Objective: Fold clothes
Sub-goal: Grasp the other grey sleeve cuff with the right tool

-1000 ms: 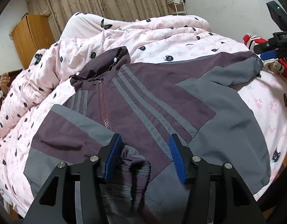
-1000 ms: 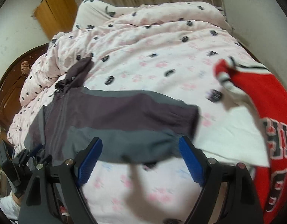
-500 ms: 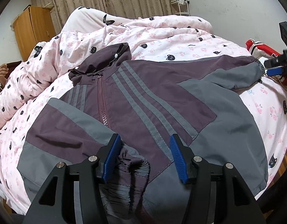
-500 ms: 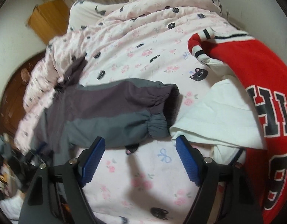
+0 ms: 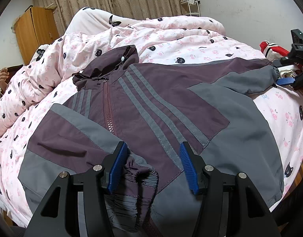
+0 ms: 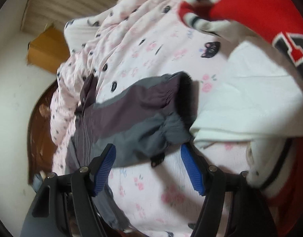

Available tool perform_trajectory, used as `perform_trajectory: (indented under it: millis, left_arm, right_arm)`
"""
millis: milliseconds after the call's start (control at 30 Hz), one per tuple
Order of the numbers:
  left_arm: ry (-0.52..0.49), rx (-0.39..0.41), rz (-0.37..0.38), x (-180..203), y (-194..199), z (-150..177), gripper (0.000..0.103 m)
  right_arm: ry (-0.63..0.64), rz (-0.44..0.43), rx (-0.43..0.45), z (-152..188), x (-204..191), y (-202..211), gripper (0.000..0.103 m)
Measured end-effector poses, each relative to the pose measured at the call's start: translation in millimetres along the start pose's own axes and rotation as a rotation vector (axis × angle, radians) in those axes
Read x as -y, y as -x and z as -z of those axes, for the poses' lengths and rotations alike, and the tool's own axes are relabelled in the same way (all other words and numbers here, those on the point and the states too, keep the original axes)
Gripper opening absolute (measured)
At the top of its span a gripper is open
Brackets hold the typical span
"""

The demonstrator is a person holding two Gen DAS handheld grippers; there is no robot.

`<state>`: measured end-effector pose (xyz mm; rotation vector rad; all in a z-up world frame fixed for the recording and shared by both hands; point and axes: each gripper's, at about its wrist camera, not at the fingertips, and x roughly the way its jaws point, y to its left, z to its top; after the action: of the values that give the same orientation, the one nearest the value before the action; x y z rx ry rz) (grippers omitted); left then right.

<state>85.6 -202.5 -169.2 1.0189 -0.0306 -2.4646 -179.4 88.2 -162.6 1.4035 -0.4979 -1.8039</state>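
A purple and grey zip jacket (image 5: 151,106) lies front up on the bed, hood toward the pillows. Its left sleeve is folded across the front, with the cuff (image 5: 135,177) bunched between the fingers of my open left gripper (image 5: 151,167). Its right sleeve stretches out to the right, ending in a cuff (image 5: 274,73). My right gripper (image 6: 148,169) is open just short of that sleeve's cuff (image 6: 171,126), which lies between and ahead of its blue pads (image 6: 191,169). The right gripper also shows at the right edge of the left wrist view (image 5: 295,75).
A pink cat-print duvet (image 5: 171,39) covers the bed. A red and white garment (image 6: 269,39) lies right of the sleeve cuff. A wooden wardrobe (image 5: 35,33) and curtains stand behind. The dark headboard (image 6: 39,130) curves at the left.
The right gripper has moved in closer to the right sleeve cuff and tilted. The left gripper has stayed open over the folded left cuff, shifting only slightly.
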Motion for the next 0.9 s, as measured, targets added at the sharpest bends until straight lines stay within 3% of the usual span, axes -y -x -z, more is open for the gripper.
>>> perform_trajectory:
  millis: [233,400,433,533,733,900]
  left_arm:
    - [-0.002,-0.001,0.004,-0.4,-1.4,-0.2,0.052]
    - [-0.002,-0.001,0.007,-0.9,-1.4,-0.2,0.052]
    - [-0.002,0.0,0.008,-1.2,-1.4,-0.1,0.052]
    - [-0.003,0.001,0.009,-2.0,-1.3,0.4,0.052]
    - [0.001,0.017,0.012,-2.5,4.5,-2.5,0.052]
    - [0.016,0.079,0.023,-6.3,25.2,-14.1,0.052]
  right_arm:
    - [-0.12,-0.044,0.067,-14.8,13.8,-12.0,0.065]
    - [-0.159,-0.041,0.103,-21.7,17.8,-12.8,0.04]
    - [-0.162,-0.041,0.106,-22.6,17.7,-13.0,0.031]
    - [-0.141,-0.027,0.115,-24.6,12.0,-14.0,0.022]
    - [-0.031,-0.038,0.168,-25.1,-18.3,0.5,0.02]
    - [0.07,-0.127,0.208,-25.6,-53.2,12.4,0.019]
